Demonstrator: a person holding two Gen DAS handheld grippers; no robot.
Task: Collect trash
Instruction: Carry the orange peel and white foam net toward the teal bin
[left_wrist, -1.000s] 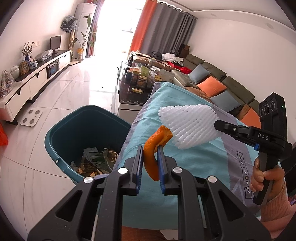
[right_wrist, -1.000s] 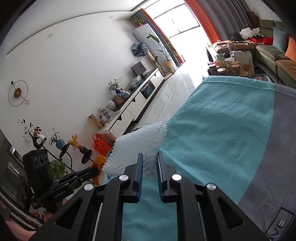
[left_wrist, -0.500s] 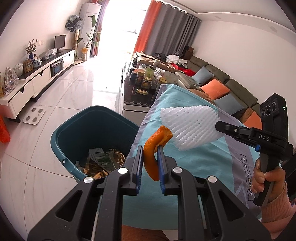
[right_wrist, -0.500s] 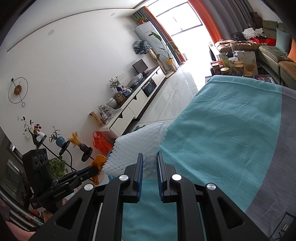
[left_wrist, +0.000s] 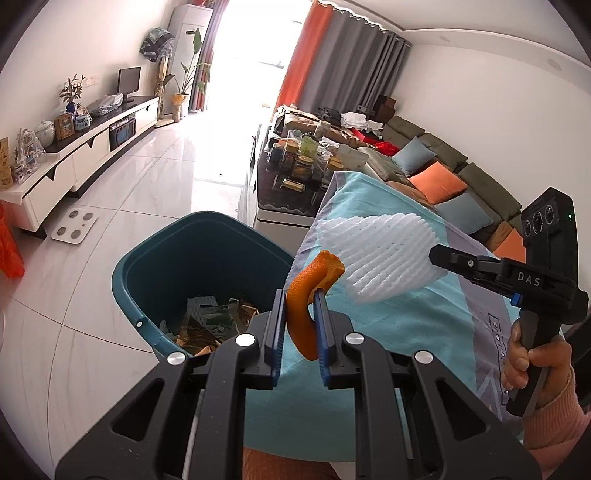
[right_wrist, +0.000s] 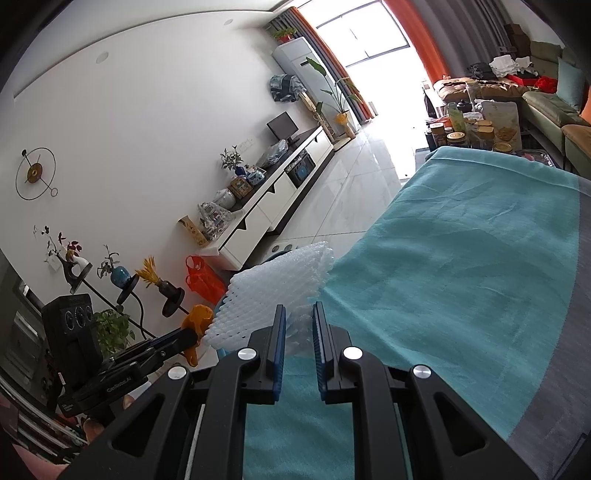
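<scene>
Left gripper (left_wrist: 300, 325) clamps orange peel (left_wrist: 308, 295) (right gripper (right_wrist: 299, 339) pinches foam net (right_wrist: 273, 295)) beside bin (left_wrist: 155, 258)

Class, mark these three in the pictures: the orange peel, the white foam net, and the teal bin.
orange peel (left_wrist: 301, 295), left wrist view, on its curved middle.
white foam net (left_wrist: 384, 254), left wrist view, on its mesh centre.
teal bin (left_wrist: 129, 291), left wrist view, on its outer wall.

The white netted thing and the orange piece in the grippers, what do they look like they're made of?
White net sleeve: looks like soft matte foam mesh, with an open diamond lattice, the fruit-wrap kind. Orange strip: probably citrus peel, curled, with a pebbled orange skin; a foam scrap can't be ruled out. The teal bin looks like smooth molded plastic.
</scene>
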